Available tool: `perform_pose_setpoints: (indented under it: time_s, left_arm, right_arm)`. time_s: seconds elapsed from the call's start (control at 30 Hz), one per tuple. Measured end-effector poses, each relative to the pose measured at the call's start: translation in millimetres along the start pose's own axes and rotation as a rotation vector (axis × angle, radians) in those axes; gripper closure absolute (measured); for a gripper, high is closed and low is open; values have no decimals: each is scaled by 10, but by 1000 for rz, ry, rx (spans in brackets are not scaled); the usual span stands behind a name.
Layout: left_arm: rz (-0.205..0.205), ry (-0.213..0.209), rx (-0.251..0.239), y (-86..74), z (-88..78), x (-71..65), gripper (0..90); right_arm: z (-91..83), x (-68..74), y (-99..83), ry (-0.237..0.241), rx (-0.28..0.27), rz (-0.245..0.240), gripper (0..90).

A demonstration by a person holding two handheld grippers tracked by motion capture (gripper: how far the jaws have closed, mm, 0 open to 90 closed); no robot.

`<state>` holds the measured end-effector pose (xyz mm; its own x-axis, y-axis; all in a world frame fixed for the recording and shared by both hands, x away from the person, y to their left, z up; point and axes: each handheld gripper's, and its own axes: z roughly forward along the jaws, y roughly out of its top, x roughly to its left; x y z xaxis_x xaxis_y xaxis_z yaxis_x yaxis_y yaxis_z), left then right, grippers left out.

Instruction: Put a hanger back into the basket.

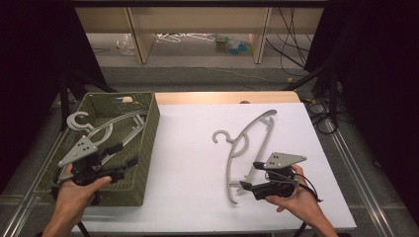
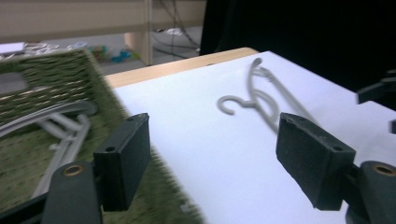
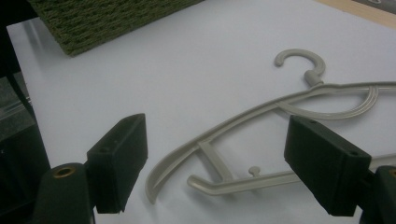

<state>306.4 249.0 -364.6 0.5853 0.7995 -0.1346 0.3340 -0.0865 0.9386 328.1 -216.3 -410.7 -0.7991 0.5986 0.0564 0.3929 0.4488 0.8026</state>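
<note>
A grey plastic hanger (image 1: 245, 143) lies flat on the white sheet (image 1: 192, 163), hook toward the basket. My right gripper (image 1: 249, 175) hovers open at the hanger's near end, and in the right gripper view the hanger (image 3: 280, 100) lies on the sheet beneath the gap of my open right gripper (image 3: 215, 163), untouched by the pads. A second grey hanger (image 1: 113, 126) rests inside the green woven basket (image 1: 148, 143), its hook over the far left rim. My left gripper (image 1: 126, 154) is open over the basket's near part, with nothing between its pads (image 2: 126, 158).
The basket (image 2: 46, 74) takes up the table's left side. A wooden strip (image 1: 222, 97) borders the far edge of the sheet. Beyond it are shelf legs, cables and clutter on the floor. Dark curtains flank both sides.
</note>
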Motion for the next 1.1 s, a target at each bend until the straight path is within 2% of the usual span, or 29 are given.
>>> perform_pose_setpoints:
  time_s: [0.03, 0.07, 0.13, 0.17, 0.23, 0.3, 0.33, 0.4, 0.47, 0.5, 0.53, 0.57, 0.63, 0.7, 0.73, 0.77, 0.8, 0.83, 0.9, 0.93, 1.07, 1.1]
  left_arm:
    - [3, -9, 1, -26, 22, -57, 217]
    - [11, -39, -2, -72, 56, -131, 216]
    - [5, -49, -5, -99, 75, -177, 217]
    - [20, -62, -12, -145, 110, -247, 216]
    - [20, -76, -17, -165, 128, -290, 213]
    - [39, -74, -32, -193, 147, -351, 213]
    - [46, -76, -37, -205, 156, -368, 212]
    - [45, -81, -48, -245, 176, -403, 204]
    - [20, -85, -46, -300, 192, -438, 187]
    - [46, -96, -37, -319, 193, -439, 187]
    - [22, -98, -41, -365, 187, -473, 169]
    - [17, -89, -45, -386, 182, -486, 171]
    - [48, -97, -45, -420, 191, -499, 170]
    - [58, -92, -41, -440, 200, -519, 171]
    - [73, -103, -23, -480, 224, -563, 170]
    - [69, -118, -22, -505, 243, -586, 169]
    - [68, -115, -9, -527, 248, -612, 169]
    - [86, -117, -4, -542, 258, -626, 169]
    - [79, -113, -2, -563, 267, -650, 169]
    - [111, -109, 4, -577, 270, -665, 169]
    - [102, -108, 2, -599, 276, -682, 169]
    - [102, -124, 6, -610, 283, -678, 169]
  right_arm:
    - [2, -2, -3, -1, -1, 5, 224]
    - [12, -6, -11, 1, -4, 8, 224]
    - [15, -8, -13, 2, -7, 8, 224]
    - [19, -10, -14, 0, -11, 9, 224]
    - [18, -11, -12, 0, -16, 10, 224]
    - [13, -17, -10, -5, -28, 16, 224]
    - [18, -20, -11, 7, -36, 22, 224]
    - [7, -28, -17, -3, -42, 21, 222]
    - [6, -27, -23, -2, -42, 21, 221]
    - [6, -27, -23, -2, -42, 21, 221]
    - [5, -21, -24, -9, -45, 18, 221]
    - [2, -19, -23, -8, -46, 18, 221]
    - [2, -19, -23, -6, -47, 19, 219]
    - [7, -20, -26, -6, -45, 18, 219]
    - [8, -19, -26, -6, -44, 18, 219]
    - [9, -19, -26, -7, -43, 18, 218]
    - [10, -18, -25, -6, -43, 19, 218]
    - [10, -17, -25, -3, -43, 18, 217]
    - [11, -16, -25, -3, -43, 19, 217]
    - [18, -14, -26, -6, -42, 19, 216]
    - [58, -10, -29, -11, -32, 28, 217]
    - [74, -9, -25, -11, -28, 32, 218]
